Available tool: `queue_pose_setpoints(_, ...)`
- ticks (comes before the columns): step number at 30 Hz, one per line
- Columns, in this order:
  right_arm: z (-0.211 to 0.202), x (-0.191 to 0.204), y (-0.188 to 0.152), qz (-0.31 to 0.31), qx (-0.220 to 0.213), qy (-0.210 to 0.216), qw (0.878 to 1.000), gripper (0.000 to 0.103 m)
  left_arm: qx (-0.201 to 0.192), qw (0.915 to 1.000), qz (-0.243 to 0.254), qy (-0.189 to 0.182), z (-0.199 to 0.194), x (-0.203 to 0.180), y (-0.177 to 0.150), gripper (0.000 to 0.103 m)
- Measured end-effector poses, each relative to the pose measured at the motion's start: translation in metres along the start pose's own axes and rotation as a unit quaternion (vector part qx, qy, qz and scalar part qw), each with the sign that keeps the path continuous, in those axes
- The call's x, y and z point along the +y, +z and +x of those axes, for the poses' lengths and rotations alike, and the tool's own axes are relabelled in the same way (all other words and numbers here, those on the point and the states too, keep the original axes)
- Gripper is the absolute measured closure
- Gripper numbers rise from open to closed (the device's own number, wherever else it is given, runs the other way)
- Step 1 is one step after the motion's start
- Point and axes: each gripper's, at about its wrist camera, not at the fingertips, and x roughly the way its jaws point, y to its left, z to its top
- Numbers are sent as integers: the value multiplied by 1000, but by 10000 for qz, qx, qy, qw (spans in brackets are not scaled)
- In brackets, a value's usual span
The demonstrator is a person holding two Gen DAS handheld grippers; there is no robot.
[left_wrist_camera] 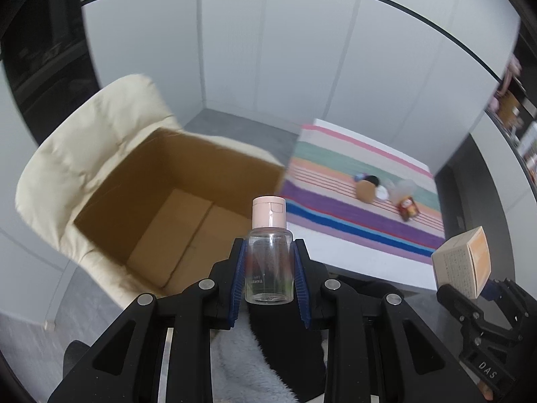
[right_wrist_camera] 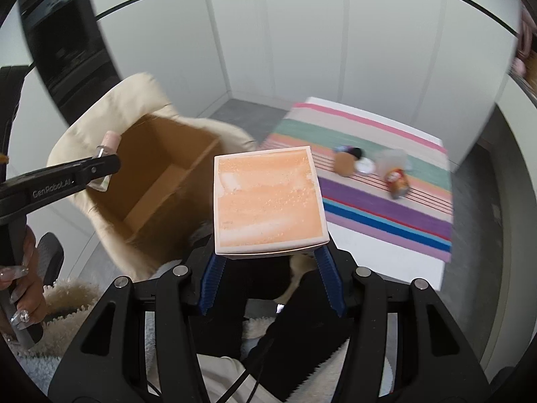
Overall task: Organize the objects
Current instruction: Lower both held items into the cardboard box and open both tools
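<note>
My left gripper [left_wrist_camera: 268,255] is shut on a small clear bottle [left_wrist_camera: 268,262] with a pink cap, held upright just right of an open cardboard box [left_wrist_camera: 174,208] that rests on a cream cushioned chair. My right gripper [right_wrist_camera: 270,255] is shut on a small orange and cream carton [right_wrist_camera: 268,201], held in the air between the box [right_wrist_camera: 161,181] and the table. The carton also shows at the right edge of the left wrist view [left_wrist_camera: 461,262], and the bottle shows in the right wrist view [right_wrist_camera: 105,154] over the box's left rim.
A white table with a striped cloth [left_wrist_camera: 362,194] stands to the right. Several small items lie on the cloth: a round cork-coloured piece [right_wrist_camera: 344,164], a white lid [right_wrist_camera: 365,167], a clear cup [right_wrist_camera: 391,159] and a red-brown packet [right_wrist_camera: 397,181]. Grey floor and white wall panels lie behind.
</note>
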Motion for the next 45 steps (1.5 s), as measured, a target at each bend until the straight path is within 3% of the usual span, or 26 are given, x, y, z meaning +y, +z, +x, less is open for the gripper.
queue_pose_setpoints(8,19,42,9,-427,130,298,9986,48,24,9987,-419,273,5,47,-5,75)
queue_pose_setpoints(14,30,51,17,-546,206,302,9978,48,142,9982,-542,233,19,54,3,75)
queue_pose_setpoints(22,62,74,44,-856,289,343,9953,48,-69,9971,-712,265,28,64,31,75)
queue_pose_setpoints(32,123,127,87,-1319,429,521,9890,48,139,9909,-1183,625,69,113,47,75)
queue_pose_setpoints(38,168,159,104,-1560,615,625,9839,48,152,9823,-1382,1253,91,138,55,75)
queue_pose_setpoints(45,204,176,115,-1680,745,676,9806,48,362,9806,-1442,1280,118,150,59,75)
